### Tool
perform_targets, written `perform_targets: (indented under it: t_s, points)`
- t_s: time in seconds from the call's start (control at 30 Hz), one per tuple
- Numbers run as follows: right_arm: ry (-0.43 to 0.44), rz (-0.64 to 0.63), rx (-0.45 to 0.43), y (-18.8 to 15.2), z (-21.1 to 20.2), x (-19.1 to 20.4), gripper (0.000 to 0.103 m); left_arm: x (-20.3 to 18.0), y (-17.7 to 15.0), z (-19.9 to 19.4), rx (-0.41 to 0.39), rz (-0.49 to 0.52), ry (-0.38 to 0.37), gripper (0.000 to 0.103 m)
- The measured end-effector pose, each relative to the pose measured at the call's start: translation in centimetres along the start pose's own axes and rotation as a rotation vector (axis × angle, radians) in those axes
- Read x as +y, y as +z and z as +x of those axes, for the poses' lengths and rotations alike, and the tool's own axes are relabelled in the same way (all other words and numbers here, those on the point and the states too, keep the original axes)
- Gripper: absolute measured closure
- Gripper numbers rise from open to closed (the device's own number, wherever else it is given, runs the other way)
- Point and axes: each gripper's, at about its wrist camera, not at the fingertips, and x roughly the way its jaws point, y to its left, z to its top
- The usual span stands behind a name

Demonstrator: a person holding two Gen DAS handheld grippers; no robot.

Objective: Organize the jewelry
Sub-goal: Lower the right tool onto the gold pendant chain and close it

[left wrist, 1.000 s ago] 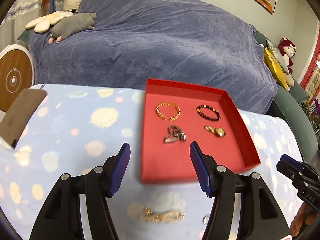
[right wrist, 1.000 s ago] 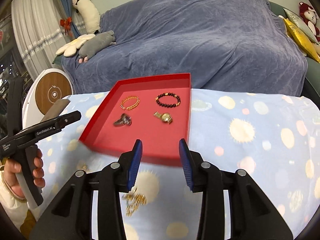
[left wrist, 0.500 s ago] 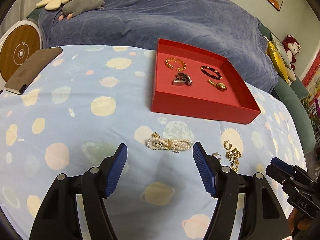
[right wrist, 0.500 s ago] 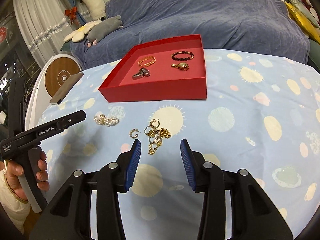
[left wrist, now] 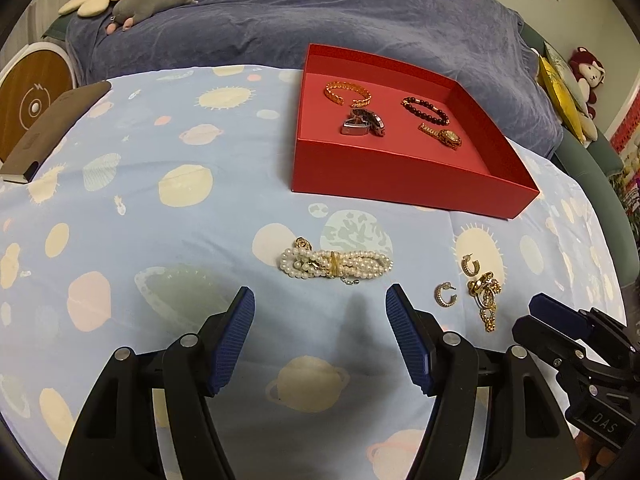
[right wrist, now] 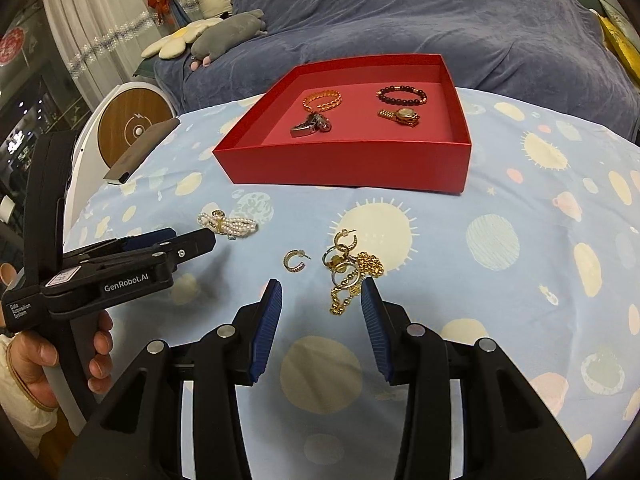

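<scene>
1. Done so far: the red box (left wrist: 404, 176) on the patterned tablecloth (left wrist: 168, 216) already holds four pieces. These are a gold cuff bracelet (left wrist: 347, 94), a dark beaded bracelet (left wrist: 425, 109), a gold watch (left wrist: 444, 135) and a silver-and-black piece (left wrist: 363, 123) whose kind I cannot tell.
2. Left to do: a pearl bracelet (left wrist: 335, 265) lies on the cloth in front of the box. To its right are two loose hoop earrings (left wrist: 445, 294) and a tangled heap of gold chain and rings (left wrist: 485, 295). By my judgement the task is roughly half complete.
3. Left gripper (left wrist: 320, 340): fingers spread wide with nothing between them, set just short of the pearl bracelet and not touching it.
4. Right gripper (right wrist: 321, 326): fingers partly spread and empty. The lower end of the gold chain lies just ahead of the gap; no contact is visible.
5. A hand (right wrist: 36, 364) holds the left gripper's handle, seen in the right wrist view.
6. Legible writing: "GenRobot.AI" and "Data Acquisition System" on the left gripper's body. "DAS" appears on the right gripper's body in the left wrist view.
7. A small white label on the left gripper is too small to read.
</scene>
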Motion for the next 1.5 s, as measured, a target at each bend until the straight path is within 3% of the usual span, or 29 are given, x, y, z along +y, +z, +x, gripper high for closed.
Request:
perform_targets:
  t_s: [0.33, 0.4, 0.7, 0.93, 1.13, 1.5]
  points:
    - [-0.039, -0.007, -0.028, 1.7, 2.5, 0.7, 0.071, 1.4, 0.0, -0.2, 0.008, -0.027, 0.003, 0.038]
    - [-0.066, -0.004, -0.015, 1.7, 3.0, 0.4, 0.078, 1.5, -0.1, -0.3, 0.006, -0.029, 0.002, 0.038]
    - [-0.127, 0.031, 0.051, -0.6, 2.9, -2.2, 0.086, 1.7, 0.3, -0.7, 0.001, -0.044, -0.011, 0.038]
    - [-0.061, 0.012, -0.018, 1.5, 1.7, -0.3, 0.086, 0.3, 0.7, -1.0, -0.016, -0.037, -0.028, 0.038]
    - [-0.112, 0.018, 0.003, 1.8, 3.9, -0.7, 0.086, -0.3, 0.8, -0.7, -0.008, -0.028, -0.038, 0.038]
    - [-0.108, 0.033, 0.037, -0.1, 2.9, -2.3, 0.086, 0.7, 0.8, -0.2, 0.007, -0.056, -0.026, 0.038]
